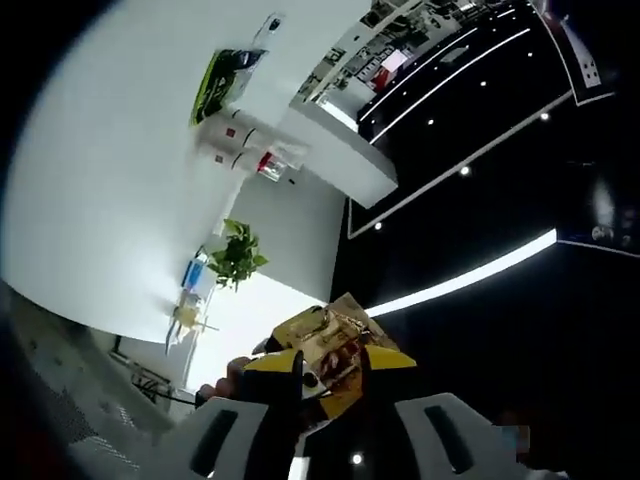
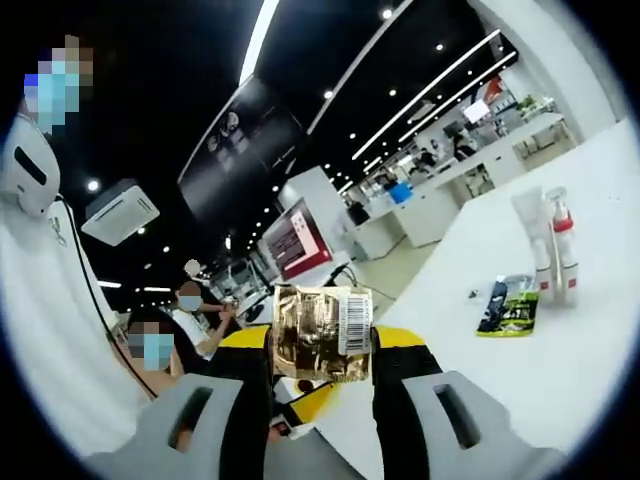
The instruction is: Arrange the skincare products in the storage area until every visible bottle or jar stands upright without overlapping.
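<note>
My right gripper (image 2: 322, 350) clamps a crinkled gold foil sachet (image 2: 320, 333) with a barcode label; my left gripper (image 1: 330, 375) pinches what looks like the same sachet (image 1: 325, 345). I'd release one side before lowering it. On the smooth white table (image 2: 520, 380), at three o'clock, slim bottles (image 2: 553, 250) stand beside a flat green packet (image 2: 512, 306).

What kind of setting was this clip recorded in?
Probably a large open-plan lab or workshop hall: a dark ceiling with strip lights, long white tables holding skincare bottles, and other people seated at workstations behind. Each gripper holds a gold packet.
</note>
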Demonstrator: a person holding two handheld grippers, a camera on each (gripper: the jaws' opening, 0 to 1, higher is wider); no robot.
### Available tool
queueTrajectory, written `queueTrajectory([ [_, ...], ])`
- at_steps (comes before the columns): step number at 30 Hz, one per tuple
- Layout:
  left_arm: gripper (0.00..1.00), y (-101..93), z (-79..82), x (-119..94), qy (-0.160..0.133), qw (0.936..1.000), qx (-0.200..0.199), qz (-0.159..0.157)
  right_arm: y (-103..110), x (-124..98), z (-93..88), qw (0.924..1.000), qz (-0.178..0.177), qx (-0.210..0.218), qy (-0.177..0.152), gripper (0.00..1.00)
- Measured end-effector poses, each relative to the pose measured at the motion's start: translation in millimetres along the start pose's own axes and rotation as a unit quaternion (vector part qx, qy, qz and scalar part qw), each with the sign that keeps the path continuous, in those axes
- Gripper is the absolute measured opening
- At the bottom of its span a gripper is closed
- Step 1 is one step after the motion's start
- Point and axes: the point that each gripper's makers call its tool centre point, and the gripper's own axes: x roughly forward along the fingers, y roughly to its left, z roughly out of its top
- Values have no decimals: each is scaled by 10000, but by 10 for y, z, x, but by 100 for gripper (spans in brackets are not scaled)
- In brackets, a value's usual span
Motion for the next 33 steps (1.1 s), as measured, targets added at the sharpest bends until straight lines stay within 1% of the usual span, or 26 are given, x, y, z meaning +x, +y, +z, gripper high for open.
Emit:
queueTrajectory([
  [3, 25, 38, -47, 8, 28, 10000, -8, 77, 0, -1, 36, 10000, 24, 38, -89, 35],
  [6, 26, 24, -59, 16, 25, 9999, -104, -18, 12, 13, 33, 9999, 54, 45, -80, 35],
  [7, 25, 11, -60, 21, -5, 9999, -111, -54, 15, 17, 23, 10000, 61, 44, -63, 35],
  [9, 25, -38, -8, 19, -131, 9996, -146, -201, 29, 23, -1, 9999, 94, 32, -35, 35],
  [11, 23, -85, -9, 20, -178, 9993, -162, -296, 40, 24, -32, 9999, 114, 47, -1, 35],
  [12, 22, -94, -15, 20, -174, 9993, -158, -294, 42, 21, -42, 9999, 119, 40, 7, 35],
  [14, 13, -110, -50, 13, -109, 9995, -80, -298, 43, 16, -71, 9999, 140, 66, 45, 36],
  [15, 11, -115, -67, 9, -85, 9996, -37, -284, 43, 14, -83, 9999, 145, 60, 67, 36],
  [17, 8, -103, -33, -11, -90, 9996, 1, -265, 41, 10, -105, 9998, 142, 24, 108, 36],
  [19, 5, -76, 31, -50, -207, 9993, 266, -155, 27, 1, -147, 9997, 122, -28, 218, 36],
  [23, 2, -96, 82, -90, -178, 9993, 299, -138, 44, -1, -192, 9993, 175, -17, 345, 36],
  [24, 2, -85, 90, -100, -164, 9991, 384, -61, 46, 0, -207, 9991, 184, -10, 384, 36],
  [25, 1, -89, 104, -113, -185, 9988, 452, -33, 59, 0, -241, 9986, 236, 58, 478, 34],
  [26, 1, -107, 154, -133, -293, 9978, 593, -16, 59, 0, -253, 9983, 262, 56, 511, 31],
  [27, 1, -127, 167, -146, -306, 9977, 613, -23, 56, 5, -262, 9982, 259, 60, 531, 31],
  [28, 1, -159, 189, -160, -321, 9968, 724, -35, 51, 14, -284, 9979, 250, 72, 589, 33],
  [31, 1, -238, 247, -205, -416, 9923, 1163, -5, 80, 45, -343, 9959, 360, 293, 777, 38],
  [32, 1, -284, 259, -233, -437, 9890, 1416, -2, 87, 55, -354, 9954, 382, 311, 819, 39],
  [33, 1, -311, 261, -249, -438, 9865, 1581, -4, 93, 67, -362, 9951, 398, 322, 851, 40],
])
